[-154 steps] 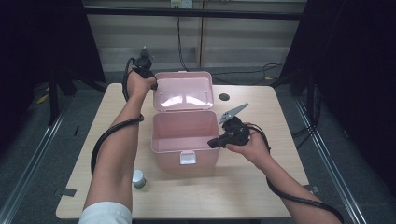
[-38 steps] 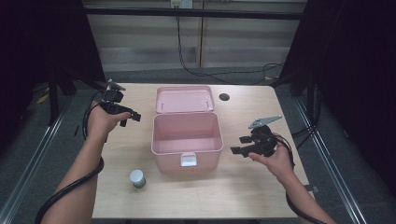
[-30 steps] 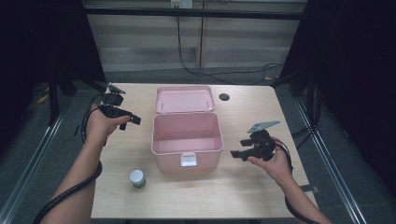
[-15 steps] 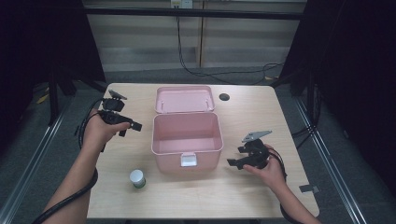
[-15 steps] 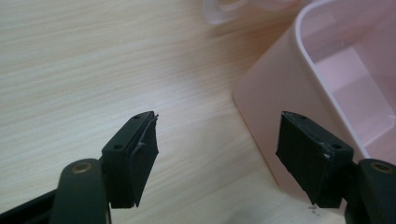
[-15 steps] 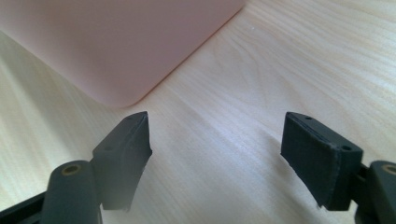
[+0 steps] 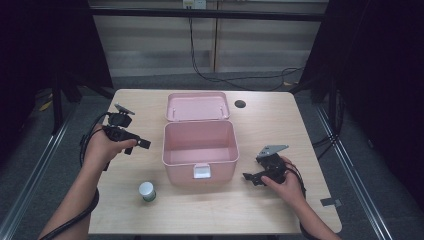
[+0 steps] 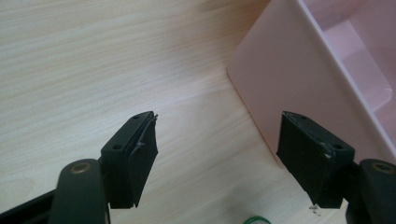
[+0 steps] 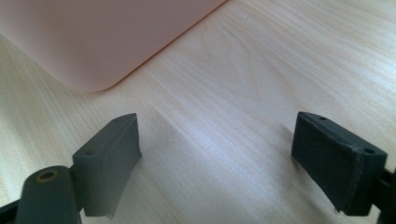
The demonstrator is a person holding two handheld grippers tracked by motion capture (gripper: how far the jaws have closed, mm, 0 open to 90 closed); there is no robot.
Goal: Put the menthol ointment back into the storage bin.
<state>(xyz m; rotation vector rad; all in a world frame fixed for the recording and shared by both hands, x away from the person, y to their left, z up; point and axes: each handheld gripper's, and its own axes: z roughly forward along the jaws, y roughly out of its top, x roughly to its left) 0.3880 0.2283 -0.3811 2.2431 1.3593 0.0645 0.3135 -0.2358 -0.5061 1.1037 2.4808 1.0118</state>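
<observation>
A pale wooden table (image 7: 300, 125) in a dark room bears an open pink box (image 7: 200, 145) at its middle. Left gripper (image 7: 137, 144) beside the box's left wall and right gripper (image 7: 252, 177) off its right front corner have released, empty fingers; the right's were just opening.

The open pink plastic box (image 7: 200, 150) stands in the middle of the light wooden surface (image 7: 300, 120), with its lid (image 7: 197, 105) lying back behind it. The small white-capped jar (image 7: 147, 191) stands before the box, to its left. The left gripper (image 7: 137, 145) is left of the box, the right gripper (image 7: 252, 177) near its front right corner.
</observation>
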